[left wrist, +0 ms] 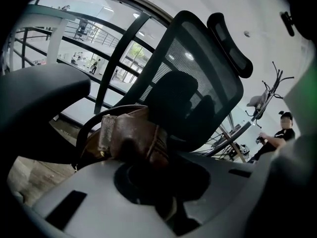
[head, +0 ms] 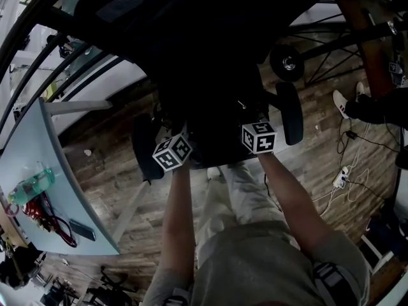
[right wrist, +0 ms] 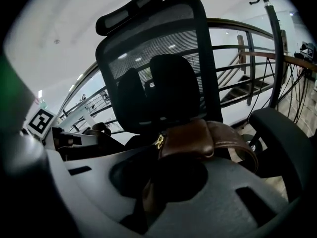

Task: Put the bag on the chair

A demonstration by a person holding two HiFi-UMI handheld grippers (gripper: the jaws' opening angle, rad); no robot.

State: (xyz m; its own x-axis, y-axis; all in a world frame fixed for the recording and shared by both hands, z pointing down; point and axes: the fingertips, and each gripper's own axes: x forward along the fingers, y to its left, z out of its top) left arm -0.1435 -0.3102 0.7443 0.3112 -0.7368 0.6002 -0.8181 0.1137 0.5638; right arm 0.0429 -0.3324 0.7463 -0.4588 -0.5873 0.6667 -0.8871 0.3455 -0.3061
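**Bag gripped at both ends in front of the chair back**

1. Left gripper [left wrist: 143, 158]: clenched on one end of the brown leather bag [left wrist: 126, 135]. The leather bunches right at the jaw tips, and a dark strap loops out on the side away from the chair back.
2. Right gripper [right wrist: 174, 158]: likewise clamped on the bag's other end, beside a small brass fitting [right wrist: 159, 141].
3. Position of the bag: directly in front of the mesh backrest of the chair [right wrist: 158, 58], between its two armrests and below its headrest [right wrist: 131, 9]. The head view is too dark at the seat to tell whether the bag touches it.
4. Both marker cubes sit at the front edge of the chair seat, one just inside each armrest, with the person's forearms running back from them.
5. Surroundings: to the left of the chair in the head view stands a pale table [head: 38, 152] with a green bottle [head: 32, 185] and a dark phone [head: 83, 229] on it. A bicycle wheel stands beyond the chair's right armrest.
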